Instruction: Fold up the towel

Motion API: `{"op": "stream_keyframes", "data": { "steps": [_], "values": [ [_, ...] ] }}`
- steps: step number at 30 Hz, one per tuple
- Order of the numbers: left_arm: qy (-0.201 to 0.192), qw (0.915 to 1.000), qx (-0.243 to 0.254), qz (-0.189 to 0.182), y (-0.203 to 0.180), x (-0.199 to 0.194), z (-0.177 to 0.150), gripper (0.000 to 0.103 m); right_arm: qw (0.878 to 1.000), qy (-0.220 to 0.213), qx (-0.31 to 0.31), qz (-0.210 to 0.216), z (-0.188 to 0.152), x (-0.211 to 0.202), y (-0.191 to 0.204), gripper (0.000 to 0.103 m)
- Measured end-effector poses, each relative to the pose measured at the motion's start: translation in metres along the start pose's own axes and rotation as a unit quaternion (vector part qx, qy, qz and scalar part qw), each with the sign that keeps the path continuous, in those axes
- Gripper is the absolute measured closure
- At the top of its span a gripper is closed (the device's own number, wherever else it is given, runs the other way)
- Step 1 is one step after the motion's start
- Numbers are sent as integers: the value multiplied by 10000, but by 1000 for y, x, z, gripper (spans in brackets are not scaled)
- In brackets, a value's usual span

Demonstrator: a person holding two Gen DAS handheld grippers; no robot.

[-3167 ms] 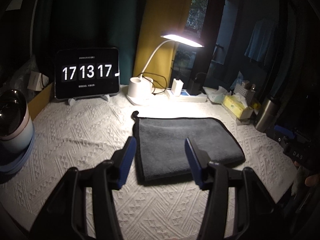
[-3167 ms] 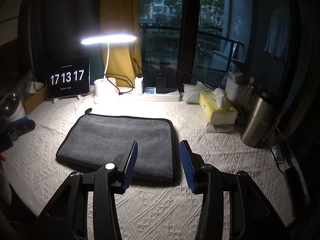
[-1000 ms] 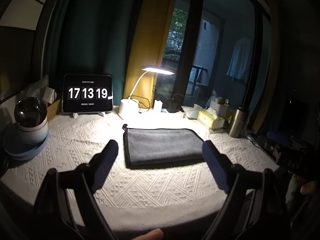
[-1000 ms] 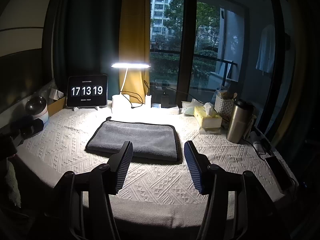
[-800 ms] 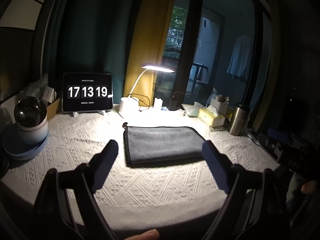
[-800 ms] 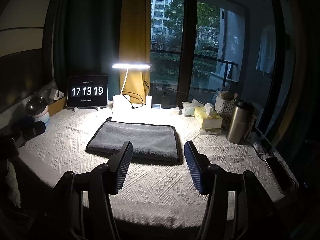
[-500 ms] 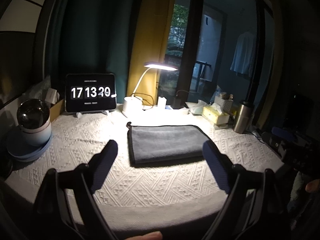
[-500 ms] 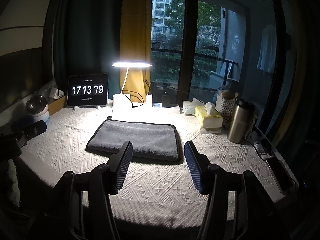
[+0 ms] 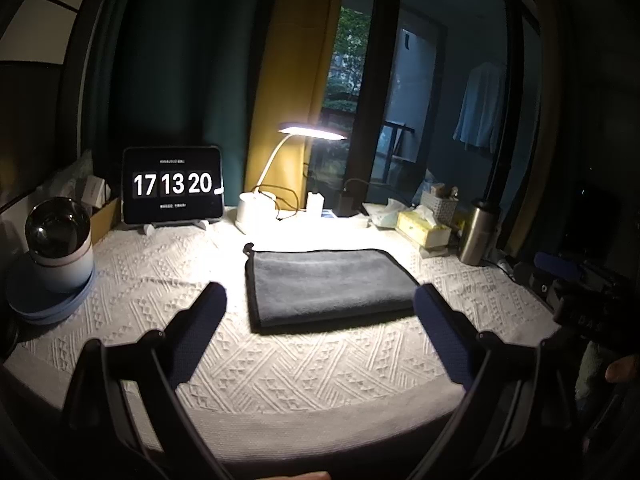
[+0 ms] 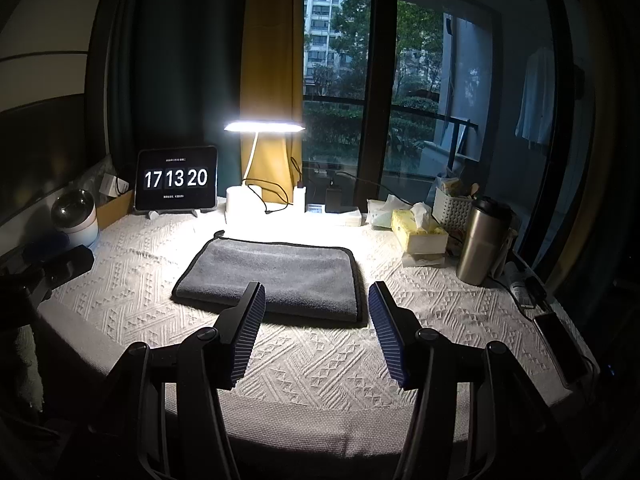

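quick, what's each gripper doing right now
Left hand-held gripper: open wide, empty, short of the towel.
Right hand-held gripper: open, empty, fingers at the towel's near edge, not gripping it.

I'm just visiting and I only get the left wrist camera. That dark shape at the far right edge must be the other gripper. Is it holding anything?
Observer: No. The right gripper is open and empty, pointed at the folded towel.
Operator: Is there anything past the steel flask?
Observer: Yes, a phone lies flat near the right edge of the table.
Operator: And outdoors?
Observer: A tall apartment block stands behind the trees. Your view catches only foliage.
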State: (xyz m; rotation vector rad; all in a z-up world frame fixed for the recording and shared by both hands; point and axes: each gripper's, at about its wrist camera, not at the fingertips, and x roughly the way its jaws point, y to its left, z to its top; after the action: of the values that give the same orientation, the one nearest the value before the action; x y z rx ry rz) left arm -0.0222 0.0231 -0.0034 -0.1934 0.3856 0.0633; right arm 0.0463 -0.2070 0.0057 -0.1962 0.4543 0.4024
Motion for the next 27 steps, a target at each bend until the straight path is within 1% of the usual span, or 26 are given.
{"op": "stream_keyframes", "data": {
  "steps": [4,9,17,27],
  "values": [
    [12,10000,26,-32,0,-1,-1,7,10000,4,0,6,0,0,0,46],
    [28,10000,38,31,-1,0,-2,7,10000,16,0,2,-1,1,0,46],
    [-58,9999,76,75,-2,-2,-3,7,10000,34,-4,3,-3,1,0,46],
    [-25,10000,44,20,-3,0,-6,7,10000,77,1,4,-7,5,-1,46]
  ]
}}
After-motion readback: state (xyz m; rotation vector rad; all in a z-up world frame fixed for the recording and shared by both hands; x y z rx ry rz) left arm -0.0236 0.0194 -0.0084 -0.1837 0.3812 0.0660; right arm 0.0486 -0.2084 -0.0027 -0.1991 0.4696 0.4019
